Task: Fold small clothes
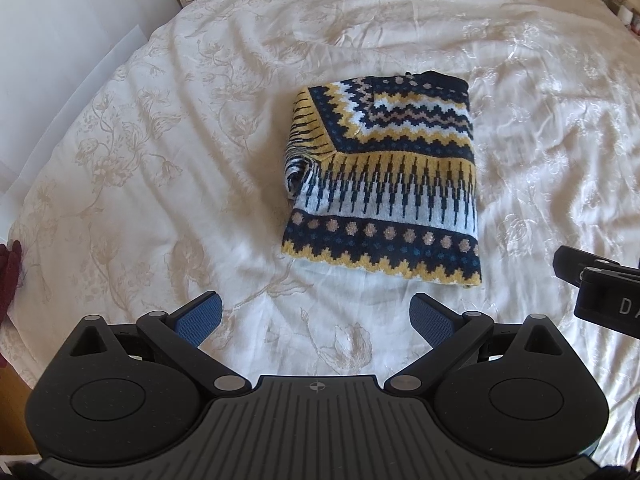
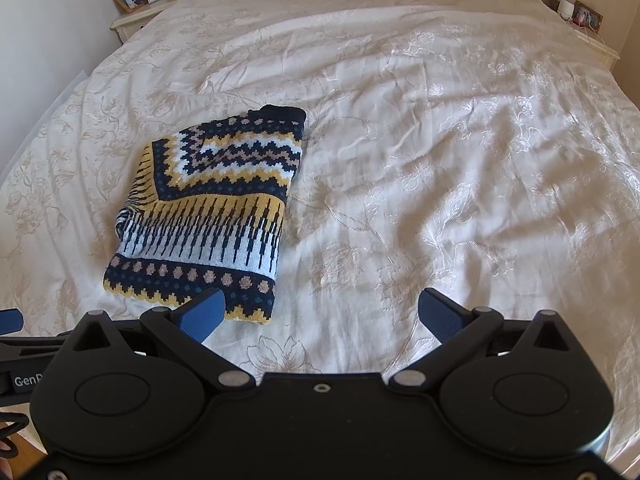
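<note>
A small knitted sweater (image 1: 384, 176) with navy, yellow and white zigzag patterns lies folded into a compact rectangle on the cream floral bedspread (image 1: 200, 160). It also shows in the right wrist view (image 2: 208, 216), left of centre. My left gripper (image 1: 316, 320) is open and empty, held back from the sweater's near edge. My right gripper (image 2: 320, 316) is open and empty, just right of the sweater's near right corner; its left fingertip (image 2: 204, 314) overlaps that corner in view. The right gripper's body shows at the right edge of the left wrist view (image 1: 600, 292).
A cream nightstand (image 2: 140, 16) with a photo frame, clock and red bottle stands at the bed's far left. Another nightstand (image 2: 584, 28) with small items stands at the far right. A dark red cloth (image 1: 10, 276) lies at the bed's left edge. A white wall runs along the left.
</note>
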`<state>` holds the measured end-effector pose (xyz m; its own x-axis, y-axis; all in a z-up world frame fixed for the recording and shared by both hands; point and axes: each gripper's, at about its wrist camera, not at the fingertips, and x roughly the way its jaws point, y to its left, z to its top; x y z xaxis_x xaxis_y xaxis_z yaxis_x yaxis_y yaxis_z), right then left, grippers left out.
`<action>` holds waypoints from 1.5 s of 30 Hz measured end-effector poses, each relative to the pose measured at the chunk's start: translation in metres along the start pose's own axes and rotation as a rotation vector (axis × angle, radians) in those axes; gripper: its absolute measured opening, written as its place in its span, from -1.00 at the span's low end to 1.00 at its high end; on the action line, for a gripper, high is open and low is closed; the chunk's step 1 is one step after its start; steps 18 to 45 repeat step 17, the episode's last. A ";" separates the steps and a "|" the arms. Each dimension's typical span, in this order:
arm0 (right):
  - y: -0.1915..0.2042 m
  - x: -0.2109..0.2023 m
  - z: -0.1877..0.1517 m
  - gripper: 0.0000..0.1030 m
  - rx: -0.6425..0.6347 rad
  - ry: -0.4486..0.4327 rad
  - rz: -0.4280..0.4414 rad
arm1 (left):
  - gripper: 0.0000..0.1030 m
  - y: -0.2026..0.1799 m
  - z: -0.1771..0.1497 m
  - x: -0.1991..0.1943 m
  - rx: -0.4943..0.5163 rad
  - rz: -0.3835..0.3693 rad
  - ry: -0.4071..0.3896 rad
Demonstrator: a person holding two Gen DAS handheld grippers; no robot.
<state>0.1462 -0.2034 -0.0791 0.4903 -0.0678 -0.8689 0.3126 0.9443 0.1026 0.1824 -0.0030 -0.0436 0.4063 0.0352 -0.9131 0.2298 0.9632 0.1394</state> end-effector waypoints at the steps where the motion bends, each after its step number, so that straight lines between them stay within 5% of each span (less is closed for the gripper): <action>1: 0.000 0.000 0.000 0.98 0.001 0.001 0.000 | 0.97 0.000 0.000 0.000 0.000 -0.003 0.001; 45: 0.003 0.003 -0.002 0.98 -0.002 0.015 0.006 | 0.97 0.000 -0.001 0.000 0.011 -0.001 -0.014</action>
